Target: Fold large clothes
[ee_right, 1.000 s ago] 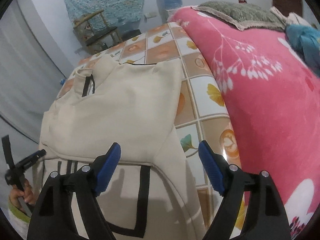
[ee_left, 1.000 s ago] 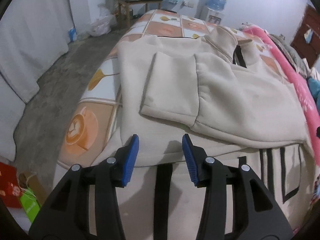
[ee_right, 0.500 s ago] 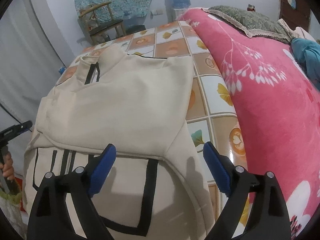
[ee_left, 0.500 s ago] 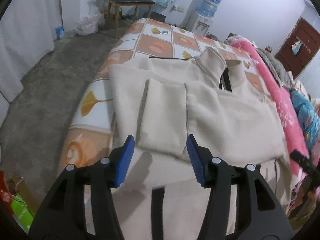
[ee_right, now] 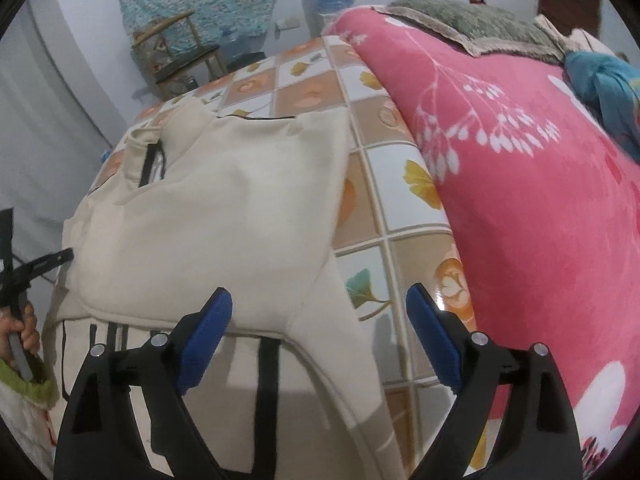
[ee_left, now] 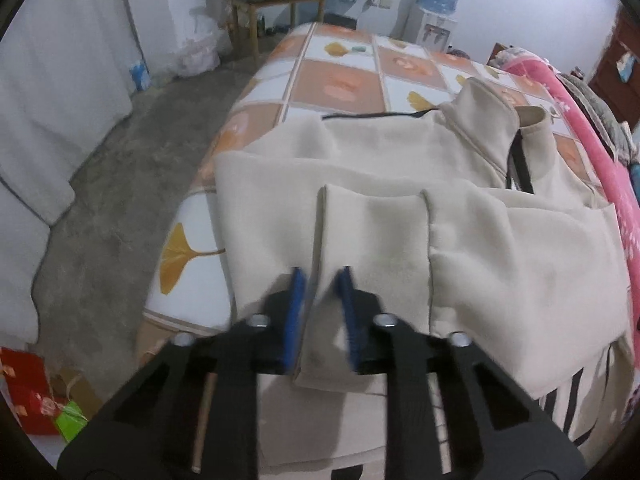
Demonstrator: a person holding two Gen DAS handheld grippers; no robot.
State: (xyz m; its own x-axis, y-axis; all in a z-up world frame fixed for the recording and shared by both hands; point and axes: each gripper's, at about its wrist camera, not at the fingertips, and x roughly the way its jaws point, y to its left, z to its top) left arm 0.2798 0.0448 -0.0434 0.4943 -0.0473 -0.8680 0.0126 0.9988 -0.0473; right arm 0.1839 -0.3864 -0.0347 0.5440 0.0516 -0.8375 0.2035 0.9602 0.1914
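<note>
Cream jacket [ee_left: 400,184] with black trim, spread on a bed with a tiled-print cover [ee_left: 340,80]. Left gripper [ee_left: 320,312]: jaws just closing, pinched on the folded sleeve cuff [ee_left: 372,240]. Right gripper [ee_right: 320,340]: jaws wide, holding nothing, above the hem. Pink blanket [ee_right: 540,200] beside the jacket. Chair [ee_left: 280,4], water dispenser [ee_left: 436,8] beyond the bed; red box [ee_left: 28,392] on the floor.

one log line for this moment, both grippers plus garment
left gripper: closing on folded sleeve | right gripper: open, above jacket hem | table: jacket flat
</note>
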